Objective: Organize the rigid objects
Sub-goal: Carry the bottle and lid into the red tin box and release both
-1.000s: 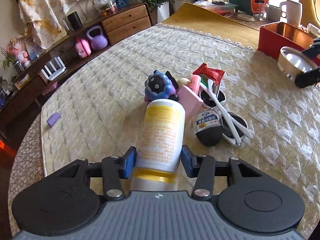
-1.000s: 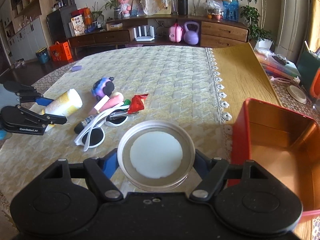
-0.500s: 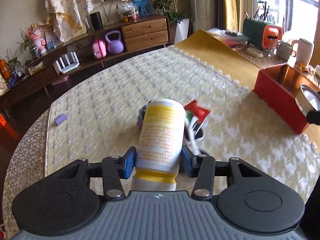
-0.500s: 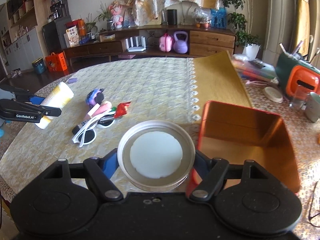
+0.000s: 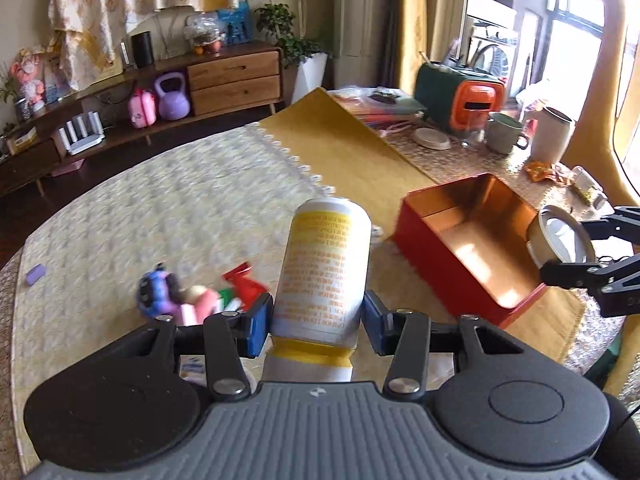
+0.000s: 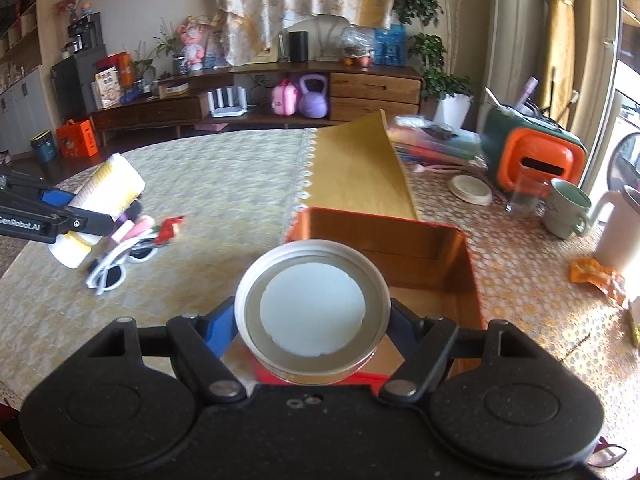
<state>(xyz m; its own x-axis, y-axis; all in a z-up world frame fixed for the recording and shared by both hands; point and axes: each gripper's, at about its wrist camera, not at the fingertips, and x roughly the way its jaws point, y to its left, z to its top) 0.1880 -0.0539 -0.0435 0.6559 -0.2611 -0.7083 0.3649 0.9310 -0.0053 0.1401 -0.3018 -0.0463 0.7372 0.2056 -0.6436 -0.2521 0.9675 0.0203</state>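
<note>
Currently, in the left wrist view, the left gripper (image 5: 316,320) is clamped partway shut on a white-and-yellow bottle (image 5: 324,268), pads against its sides, cap end toward the camera. A second ago the bottle hung low over the clutter (image 5: 192,296) on the table (image 5: 160,216); now the clutter sits down and left of it, and the red box (image 5: 472,248) fills the right middle of the frame. The right gripper (image 5: 568,256) appears at the right edge, over the box's near corner, carrying a round lid (image 5: 560,236).

In the right wrist view, the right gripper (image 6: 312,320) is set wide, its pads on the rim of the lid (image 6: 312,304). A second ago the box (image 6: 400,248) lay off to the right; now it lies straight ahead, its open interior directly behind the lid. The left gripper (image 6: 60,212) with the bottle (image 6: 108,192) is at the left edge, above the sunglasses (image 6: 116,264).

Assessment: both items are lifted clear and converging on the box. The lid appears closer to release; the bottle has further to travel.
</note>
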